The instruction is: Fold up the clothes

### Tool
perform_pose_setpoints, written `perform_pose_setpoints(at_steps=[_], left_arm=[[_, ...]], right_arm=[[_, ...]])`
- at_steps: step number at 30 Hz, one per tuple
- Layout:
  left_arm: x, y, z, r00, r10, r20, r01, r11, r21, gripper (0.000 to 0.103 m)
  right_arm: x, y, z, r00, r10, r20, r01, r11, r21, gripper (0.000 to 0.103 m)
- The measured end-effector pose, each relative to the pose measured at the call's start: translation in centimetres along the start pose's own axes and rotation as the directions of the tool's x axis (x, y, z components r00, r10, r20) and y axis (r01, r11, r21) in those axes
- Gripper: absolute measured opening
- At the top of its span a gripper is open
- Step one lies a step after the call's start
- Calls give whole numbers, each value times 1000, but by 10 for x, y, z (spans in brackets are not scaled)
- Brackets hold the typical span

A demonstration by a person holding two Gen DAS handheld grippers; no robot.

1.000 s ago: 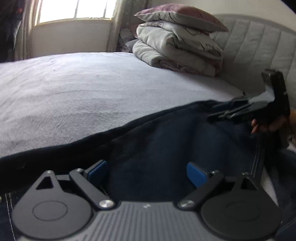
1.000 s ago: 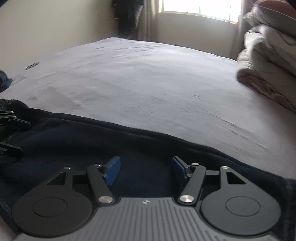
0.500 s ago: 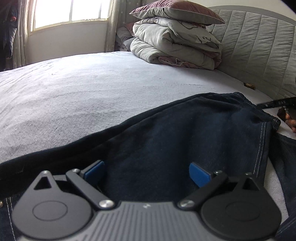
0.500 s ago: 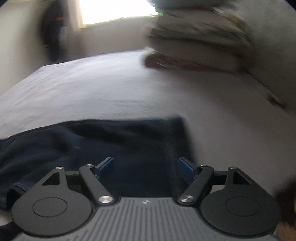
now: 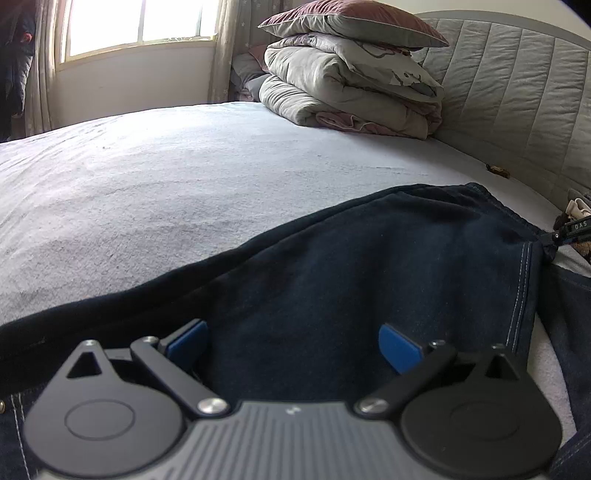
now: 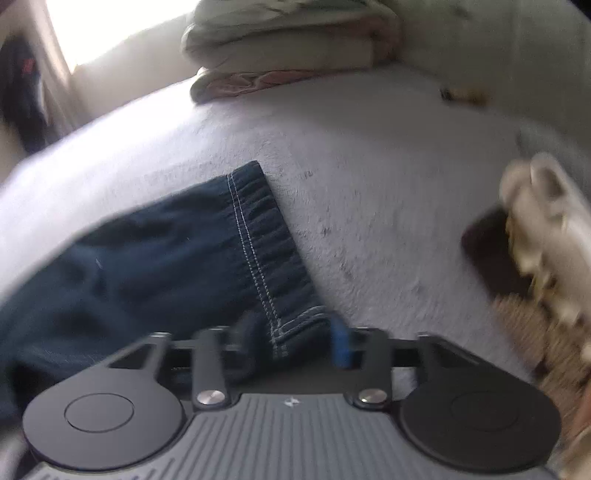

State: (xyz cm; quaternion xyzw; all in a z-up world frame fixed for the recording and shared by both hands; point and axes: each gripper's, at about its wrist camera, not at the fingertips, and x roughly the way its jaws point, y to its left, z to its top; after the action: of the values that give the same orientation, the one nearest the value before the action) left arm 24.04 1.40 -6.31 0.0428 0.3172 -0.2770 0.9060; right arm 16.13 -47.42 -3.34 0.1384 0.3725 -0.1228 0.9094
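Dark blue jeans [image 5: 369, 280] lie spread on the grey bed [image 5: 166, 177]. My left gripper [image 5: 293, 345] is open low over the denim, its blue pads wide apart. In the right wrist view, the stitched hem of a jeans leg [image 6: 258, 251] runs toward my right gripper [image 6: 295, 343]. Its blue pads stand on either side of the hem corner with a gap between them. That view is blurred. The tip of the right gripper [image 5: 570, 230] shows at the hem at the right edge of the left wrist view.
A stack of folded quilts and a pillow [image 5: 351, 70] sits at the head of the bed by the padded headboard [image 5: 517, 92]. A window [image 5: 136, 26] is at the back left. A beige cloth and a dark object [image 6: 524, 240] lie right of the hem.
My right gripper has swung right along the jeans to the leg hem and its jaws have narrowed around the hem corner. My left gripper has stayed open over the denim.
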Motion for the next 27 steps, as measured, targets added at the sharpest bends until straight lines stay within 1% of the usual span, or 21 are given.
perform_pose_setpoints(at_steps=[1,3,4,6,7,8,9,10,11,12,14,17,20,23,25,27], left_arm=[[0,0,0,1000,0,-1,0,1000,0,100],[0,0,0,1000,-2,-1,2,1000,0,101],[0,0,0,1000,-2,-2,2,1000,0,101],[1,0,1,1000,-5,-3,5,1000,0,101],[1,1,1,1000,-7,-2,7,1000,-1,101],[0,1,1,1000,-8,-2,8,1000,-3,101],[0,1,0,1000,-9,-1,9,1000,-5,101],[0,1,0,1000,-10,-1,10,1000,-5,102],[1,1,0,1000,-11,-1,11,1000,-5,102],[1,1,0,1000,-11,-1,11,1000,-5,102],[1,0,1,1000,-13,-2,13,1000,-5,102],[2,1,1,1000,-16,-2,16,1000,-7,102],[2,1,1,1000,-16,-2,16,1000,-6,102],[2,1,1,1000,-18,-2,18,1000,-8,102],[2,1,2,1000,-21,-2,21,1000,-10,103],[2,1,2,1000,-25,-1,25,1000,-14,103]], right_arm=[[-6,-1,3,1000,-8,16,8,1000,-7,21],[-21,-7,13,996,-32,88,33,999,-10,20],[-21,-9,16,995,-45,94,47,999,-19,19],[-11,-14,21,996,-68,52,71,996,-46,19],[-2,-15,20,997,-74,12,75,995,-64,19],[7,-15,18,997,-78,-23,75,993,-90,22],[10,-14,18,997,-79,-23,76,991,-107,24],[10,-13,21,997,-76,-6,75,991,-114,26],[9,-12,23,997,-73,10,73,990,-120,31],[8,-11,26,997,-69,26,72,989,-127,38],[10,-8,37,998,-19,64,26,992,-122,49],[23,-2,57,993,66,95,-56,993,-104,52],[50,3,77,990,110,90,-104,992,-65,52],[78,6,92,991,117,72,-116,993,-19,52],[96,6,98,991,121,52,-122,993,5,52],[106,9,98,989,136,63,-137,990,13,52]])
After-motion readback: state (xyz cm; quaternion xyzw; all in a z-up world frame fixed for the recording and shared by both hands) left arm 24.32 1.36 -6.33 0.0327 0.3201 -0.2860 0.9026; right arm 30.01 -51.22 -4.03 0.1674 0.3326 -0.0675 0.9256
